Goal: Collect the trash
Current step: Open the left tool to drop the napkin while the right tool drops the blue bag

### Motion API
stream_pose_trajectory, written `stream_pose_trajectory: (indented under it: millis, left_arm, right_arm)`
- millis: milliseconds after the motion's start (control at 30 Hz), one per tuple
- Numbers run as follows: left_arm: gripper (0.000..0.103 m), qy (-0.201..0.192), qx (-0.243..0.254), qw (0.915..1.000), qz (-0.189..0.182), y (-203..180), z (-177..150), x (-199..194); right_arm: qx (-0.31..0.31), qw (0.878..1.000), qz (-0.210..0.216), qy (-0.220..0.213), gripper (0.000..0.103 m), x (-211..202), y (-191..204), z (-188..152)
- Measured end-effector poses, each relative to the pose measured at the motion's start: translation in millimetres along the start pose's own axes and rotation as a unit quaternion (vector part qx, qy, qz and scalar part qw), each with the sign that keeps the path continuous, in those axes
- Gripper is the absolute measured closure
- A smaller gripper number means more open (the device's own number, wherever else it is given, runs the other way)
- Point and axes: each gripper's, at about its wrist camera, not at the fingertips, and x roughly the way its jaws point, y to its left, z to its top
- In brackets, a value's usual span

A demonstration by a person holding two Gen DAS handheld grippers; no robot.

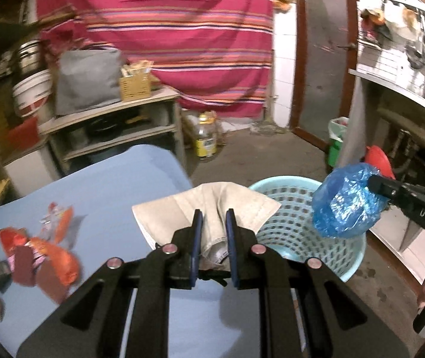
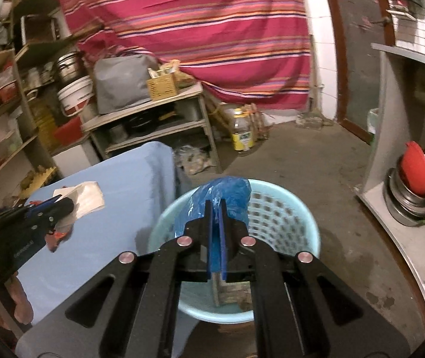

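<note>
**Two pieces of trash carried toward the basket**

At the far left of the blue-covered table [image 1: 99,185], a cluster of orange and red wrappers [image 1: 42,253] is left lying loose, with a small dark scrap and a brownish crumb beside it; these appear to be the trash not yet collected, and they are kept within easy reach of either hand.

Further right, the left gripper [image 1: 214,217] is seen nearly closed, its blue pads pinched on a beige face mask [image 1: 209,205]. The mask is gripped by its bunched middle, so that both ends fan out above the fingers and nothing dangles low enough to catch on the table edge. It is held over the corner of the table, just beside the basket rim, presumably for a short drop.

The light blue perforated basket [image 1: 299,232] is stood on the floor against the table's right side, where waste can be carried straight off the surface into it. Some debris is visible at its bottom in the right wrist view.

At the right, the right gripper [image 2: 216,205] is fully closed on a crumpled blue plastic bag [image 2: 227,197]. The bag is suspended above the basket's opening, and a release here would likely land it inside.
</note>
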Motion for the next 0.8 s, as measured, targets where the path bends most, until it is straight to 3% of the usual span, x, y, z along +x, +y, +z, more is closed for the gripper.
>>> stream_pose_trajectory:
  millis: [233, 433, 500, 567, 600, 733, 800]
  left_arm:
    - [0.086, 0.03, -0.005, 0.9985, -0.046, -28, 8, 55]
    - [0.082, 0.056, -0.01, 0.9968, -0.056, -39, 3, 87]
    - [0.076, 0.057, -0.012, 0.9966, -0.058, -41, 3, 90]
    - [0.053, 0.051, -0.012, 0.9968, -0.06, -43, 5, 88]
    - [0.047, 0.048, -0.011, 0.997, -0.059, -44, 5, 86]
    - [0.043, 0.04, -0.012, 0.9977, -0.054, -42, 10, 79]
    - [0.035, 0.036, -0.014, 0.998, -0.051, -39, 12, 76]
  right_arm:
    - [0.012, 1.0, -0.016, 0.01, 0.098, 18, -34, 1]
    - [0.02, 0.999, -0.017, 0.021, 0.098, 35, -49, -4]
    - [0.021, 0.999, -0.018, 0.026, 0.098, 40, -52, -6]
    - [0.021, 0.999, -0.019, 0.028, 0.098, 42, -50, -7]
    - [0.021, 0.999, -0.019, 0.03, 0.098, 42, -50, -8]
    - [0.021, 0.999, -0.018, 0.032, 0.098, 43, -48, -7]
    - [0.019, 0.999, -0.017, 0.033, 0.098, 44, -47, -7]
